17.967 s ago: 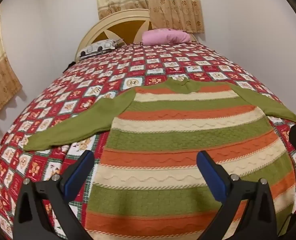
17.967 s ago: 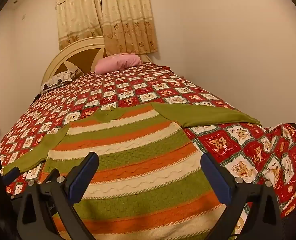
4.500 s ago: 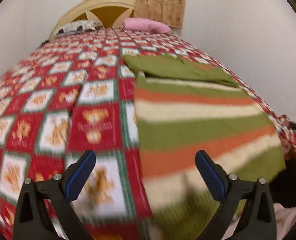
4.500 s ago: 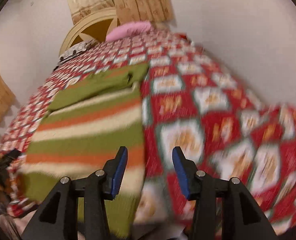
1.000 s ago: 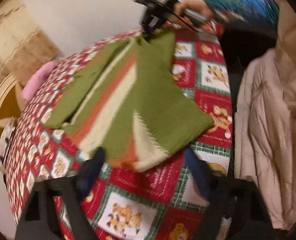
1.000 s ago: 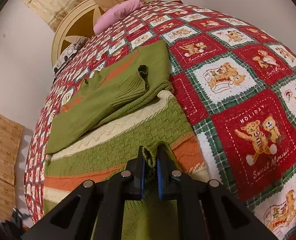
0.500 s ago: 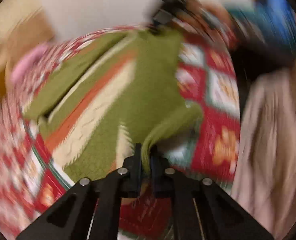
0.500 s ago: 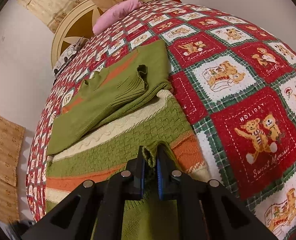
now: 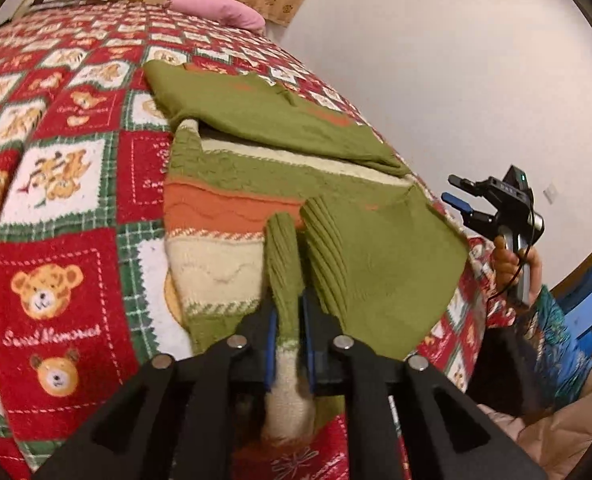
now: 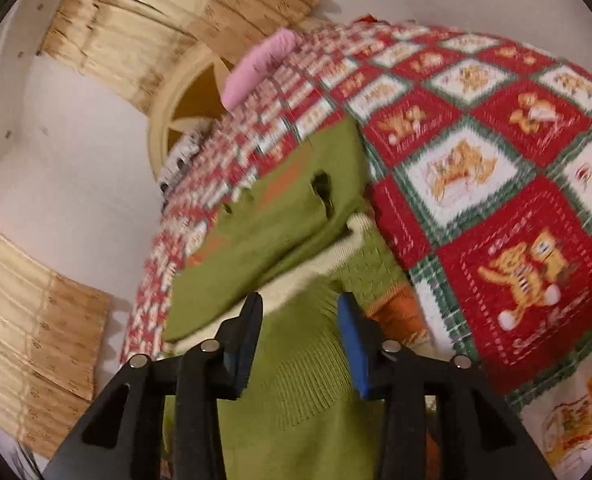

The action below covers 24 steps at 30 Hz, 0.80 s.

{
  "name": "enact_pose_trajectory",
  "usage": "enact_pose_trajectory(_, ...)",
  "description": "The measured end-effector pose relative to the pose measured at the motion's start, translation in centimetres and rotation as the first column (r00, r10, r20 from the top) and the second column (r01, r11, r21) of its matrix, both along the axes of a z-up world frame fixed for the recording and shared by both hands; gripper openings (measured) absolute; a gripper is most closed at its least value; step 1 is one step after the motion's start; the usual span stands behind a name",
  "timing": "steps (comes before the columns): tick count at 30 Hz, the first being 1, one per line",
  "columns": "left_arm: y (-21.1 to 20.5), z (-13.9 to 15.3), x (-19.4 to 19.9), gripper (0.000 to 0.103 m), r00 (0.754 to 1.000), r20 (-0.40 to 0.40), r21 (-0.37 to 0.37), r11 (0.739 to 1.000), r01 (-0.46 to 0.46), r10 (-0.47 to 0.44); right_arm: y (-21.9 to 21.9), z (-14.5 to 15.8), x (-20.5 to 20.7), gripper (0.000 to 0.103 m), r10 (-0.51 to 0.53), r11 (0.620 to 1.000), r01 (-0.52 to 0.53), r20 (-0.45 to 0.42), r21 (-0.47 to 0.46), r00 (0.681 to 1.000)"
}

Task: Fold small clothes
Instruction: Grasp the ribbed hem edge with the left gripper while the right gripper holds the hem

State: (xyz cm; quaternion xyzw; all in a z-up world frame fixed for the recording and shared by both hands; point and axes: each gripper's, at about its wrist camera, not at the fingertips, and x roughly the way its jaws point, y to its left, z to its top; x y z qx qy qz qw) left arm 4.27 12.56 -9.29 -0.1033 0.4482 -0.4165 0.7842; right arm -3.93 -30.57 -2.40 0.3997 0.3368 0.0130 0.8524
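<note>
- Fingers first: my left gripper (image 9: pixel 290 340) was clenched on a bunched fold of the sweater's hem, the knit squeezed between the blue pads, though its jaws had just eased a little. My right gripper (image 10: pixel 300 342) had just been opening; its fingers (image 10: pixel 351 344) stood apart with green ribbing lying between them, released rather than pinched.
- Under it all lay the bed (image 9: pixel 60 264) with its red bear-print quilt, carrying the work.
- On it, the striped sweater (image 9: pixel 232 200) lay near the foot edge, sleeves folded across the chest and the bottom hem turned up over the body.
- Its long axis ran from the hem by me toward the headboard, collar end pointing at the pink pillow (image 9: pixel 216 10).
- I judged it soft, limp and fairly thick: light enough to lift, but it would sag and bunch, so hem corners were the best places to grip.
- The ribbed hem (image 9: pixel 323 256) looked stretchy, not slippery.
</note>
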Motion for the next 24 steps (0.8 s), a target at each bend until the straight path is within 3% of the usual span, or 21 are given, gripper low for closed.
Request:
enact_pose_trajectory(3, 0.1, -0.1, 0.3, 0.019, 1.0, -0.011, -0.028, 1.0, -0.007, 0.007, -0.4, 0.9, -0.9, 0.041, -0.011, 0.999, 0.012, 0.009, -0.041, 1.0)
enact_pose_trajectory(10, -0.6, -0.6, 1.7, 0.024, 0.998, -0.043, -0.069, 0.997, -0.046, 0.043, 1.4, 1.3, -0.8, 0.041, 0.056, 0.958, -0.069, -0.053, -0.277, 0.997)
enact_pose_trajectory(13, -0.7, -0.7, 1.7, 0.028, 0.997, -0.05, -0.081, 0.995, -0.06, 0.056, 3.1, 0.8, 0.3, 0.041, 0.118, 0.909, -0.146, -0.097, -0.39, 0.988)
enact_pose_trajectory(17, -0.9, -0.7, 1.7, 0.037, 0.997, -0.059, -0.093, 0.994, -0.064, 0.058, 6.4, -1.2, 2.8, 0.042, 0.226, 0.808, -0.303, -0.208, -0.506, 0.952)
enact_pose_trajectory(18, -1.1, -0.5, 1.7, 0.039, 0.997, -0.054, -0.086, 0.994, -0.06, 0.056, 6.9, -1.7, 3.0, 0.049, 0.233, 0.785, -0.323, -0.232, -0.528, 0.944)
enact_pose_trajectory(21, -1.4, -0.1, 1.6, 0.05, 0.999, -0.041, -0.07, 0.997, -0.035, 0.033, 8.5, -1.8, 3.0, 0.049, 0.236, 0.688, -0.352, -0.263, -0.635, 0.935)
enact_pose_trajectory(24, -2.1, 0.2, 1.6, 0.069, 1.0, -0.026, -0.071, 0.997, 0.008, -0.01, 8.1, -1.7, 2.8, 0.051, 0.238, 0.679, -0.359, -0.271, -0.641, 0.933)
